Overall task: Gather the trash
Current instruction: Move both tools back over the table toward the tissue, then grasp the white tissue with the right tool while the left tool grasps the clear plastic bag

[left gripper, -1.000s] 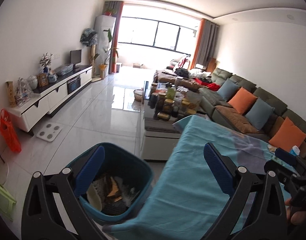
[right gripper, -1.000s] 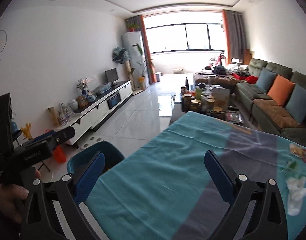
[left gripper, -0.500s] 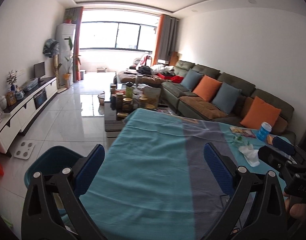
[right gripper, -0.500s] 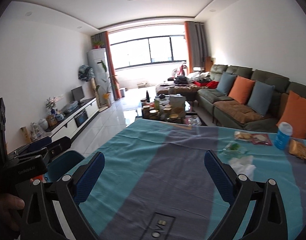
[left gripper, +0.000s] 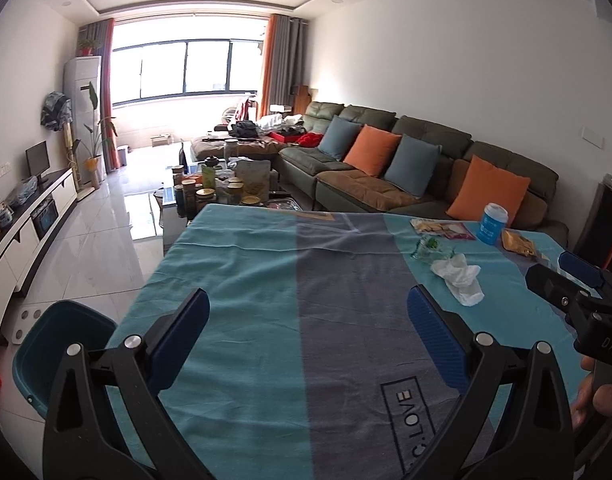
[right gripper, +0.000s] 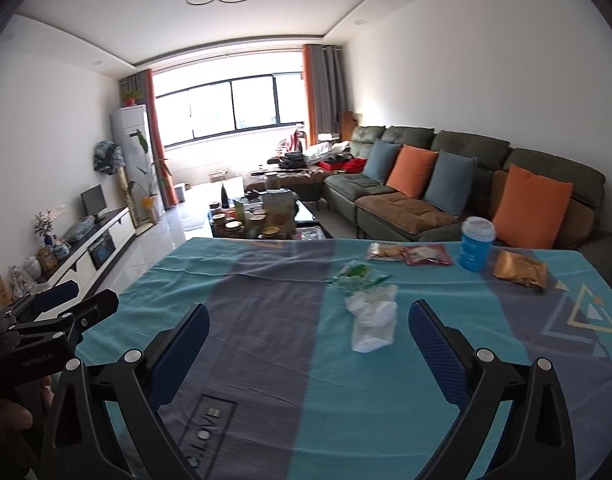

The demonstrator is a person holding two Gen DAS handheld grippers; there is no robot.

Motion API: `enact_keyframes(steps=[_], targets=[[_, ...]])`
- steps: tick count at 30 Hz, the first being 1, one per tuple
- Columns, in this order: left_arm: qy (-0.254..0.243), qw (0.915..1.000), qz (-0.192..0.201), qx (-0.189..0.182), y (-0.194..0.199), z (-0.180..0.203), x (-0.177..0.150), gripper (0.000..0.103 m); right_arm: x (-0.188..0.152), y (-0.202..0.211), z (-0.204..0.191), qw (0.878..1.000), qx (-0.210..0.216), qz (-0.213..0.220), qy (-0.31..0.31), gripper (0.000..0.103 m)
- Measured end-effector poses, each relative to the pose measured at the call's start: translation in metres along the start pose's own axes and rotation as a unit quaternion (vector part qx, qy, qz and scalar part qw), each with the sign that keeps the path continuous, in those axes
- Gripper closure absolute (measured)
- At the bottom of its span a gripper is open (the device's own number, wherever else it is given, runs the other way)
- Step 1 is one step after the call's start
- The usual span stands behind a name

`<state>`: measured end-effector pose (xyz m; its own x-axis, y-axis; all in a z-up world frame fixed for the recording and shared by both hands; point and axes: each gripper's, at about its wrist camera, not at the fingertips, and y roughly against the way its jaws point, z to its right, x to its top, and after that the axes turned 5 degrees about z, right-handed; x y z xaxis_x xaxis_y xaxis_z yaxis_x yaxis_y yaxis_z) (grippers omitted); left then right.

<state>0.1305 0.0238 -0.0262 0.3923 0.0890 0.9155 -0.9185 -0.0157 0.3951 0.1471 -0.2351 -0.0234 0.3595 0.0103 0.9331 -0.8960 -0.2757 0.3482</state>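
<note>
A crumpled white tissue (right gripper: 373, 317) lies on the teal and grey tablecloth (right gripper: 265, 320), just ahead of my right gripper (right gripper: 308, 322), which is open and empty. Behind the tissue lie a clear green wrapper (right gripper: 358, 275), two snack packets (right gripper: 410, 254), a blue cup (right gripper: 474, 243) and an orange snack bag (right gripper: 520, 269). My left gripper (left gripper: 308, 310) is open over the middle of the cloth, with the tissue (left gripper: 459, 277) to its right. The teal trash bin (left gripper: 53, 350) stands on the floor at the table's left corner.
A coffee table crowded with jars (left gripper: 221, 192) stands beyond the table's far edge. A green sofa with orange and blue cushions (left gripper: 406, 160) runs along the right wall. A white TV cabinet (left gripper: 21, 216) lines the left wall, with bare tile floor between.
Both grippers have swung right, away from the bin and over the table. The tissue and wrappers have come into view, and the bin has slid to the left edge.
</note>
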Motion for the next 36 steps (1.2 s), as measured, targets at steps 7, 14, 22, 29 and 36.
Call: enact_keyframes(steps=[7, 14, 22, 29, 36], targets=[[-0.022, 0.9995, -0.009, -0.019, -0.025, 0.019, 0.004, 0.006, -0.006, -0.012, 0.025, 0.999, -0.028, -0.014, -0.014, 0.007], [-0.036, 0.9986, -0.018, -0.033, -0.051, 0.032, 0.014, 0.006, -0.010, -0.033, 0.036, 0.999, -0.037, -0.035, -0.019, 0.007], [-0.049, 0.9964, -0.038, -0.057, -0.100, 0.058, 0.027, 0.006, -0.014, -0.064, 0.054, 0.997, -0.046, -0.064, -0.027, 0.007], [-0.049, 0.9922, -0.072, -0.089, -0.154, 0.085, 0.036, 0.006, -0.016, -0.094, 0.063, 0.995, -0.044, -0.092, -0.021, 0.007], [-0.062, 0.9833, -0.117, -0.124, -0.213, 0.118, 0.045, 0.006, -0.018, -0.121, 0.065, 0.991, -0.040, -0.126, -0.006, 0.015]])
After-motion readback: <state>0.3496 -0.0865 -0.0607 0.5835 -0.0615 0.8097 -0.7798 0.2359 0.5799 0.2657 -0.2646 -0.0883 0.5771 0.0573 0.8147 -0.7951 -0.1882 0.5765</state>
